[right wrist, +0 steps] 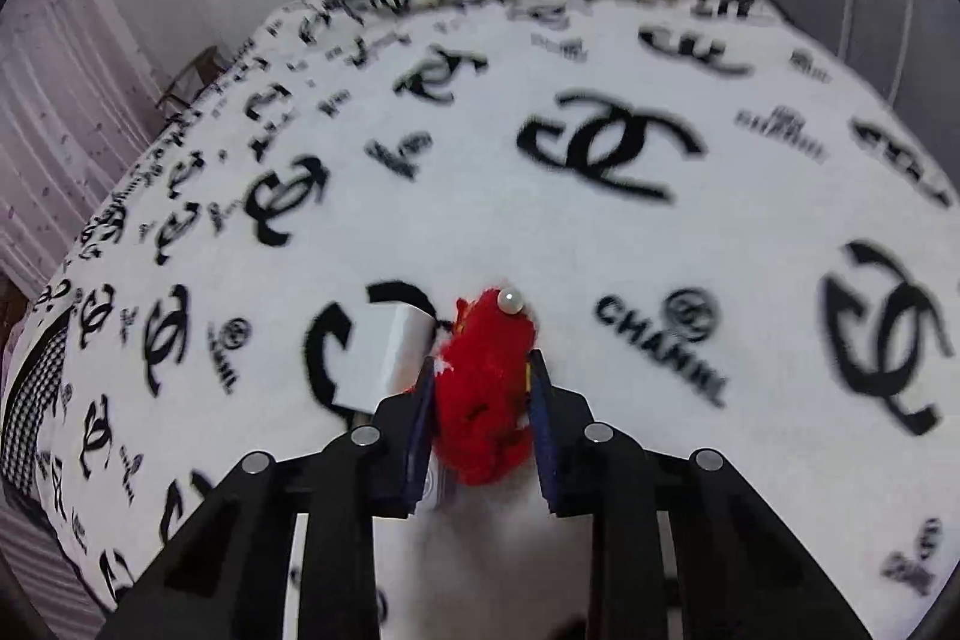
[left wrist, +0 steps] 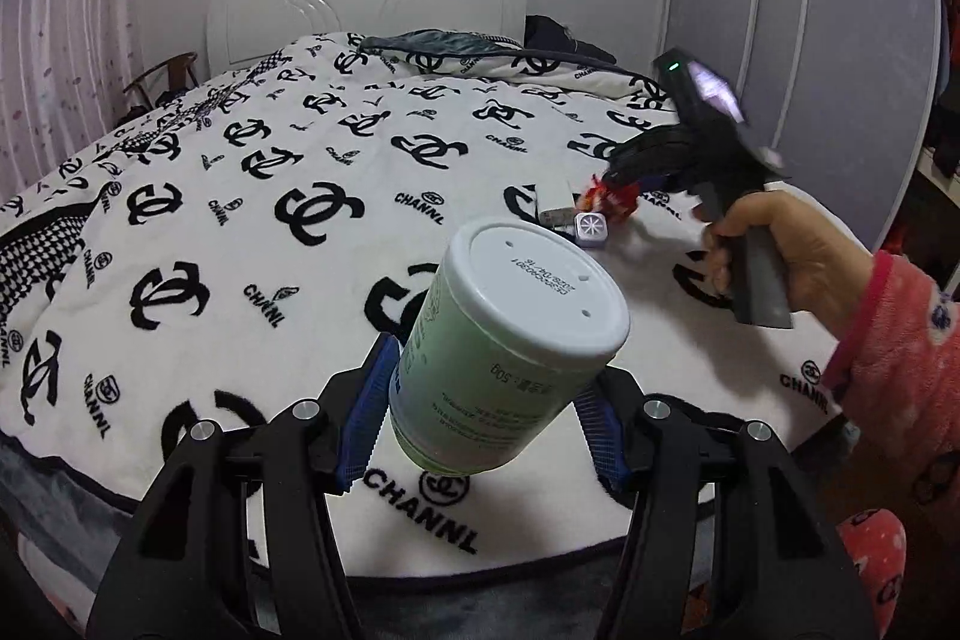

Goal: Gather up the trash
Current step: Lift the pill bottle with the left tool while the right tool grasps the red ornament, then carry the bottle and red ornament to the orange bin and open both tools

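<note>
My left gripper (left wrist: 480,400) is shut on a pale green jar (left wrist: 504,346) with a white lid, held tilted above the near edge of the bed. My right gripper (right wrist: 480,388) is shut on a red fuzzy item (right wrist: 486,388) with a white bead, just above the blanket. In the left wrist view the right gripper (left wrist: 612,184) shows at the right, held by a hand in a pink sleeve, with the red fuzzy item (left wrist: 609,202) at its tips. A small white box (right wrist: 384,352) lies just left of the red item, and a small square lilac item (left wrist: 591,227) lies beside it.
The bed is covered by a white blanket with black logos (left wrist: 252,232). A white headboard (left wrist: 366,4) stands at the back, a grey wardrobe (left wrist: 798,10) at the right, a curtain and a wooden chair (left wrist: 162,79) at the left.
</note>
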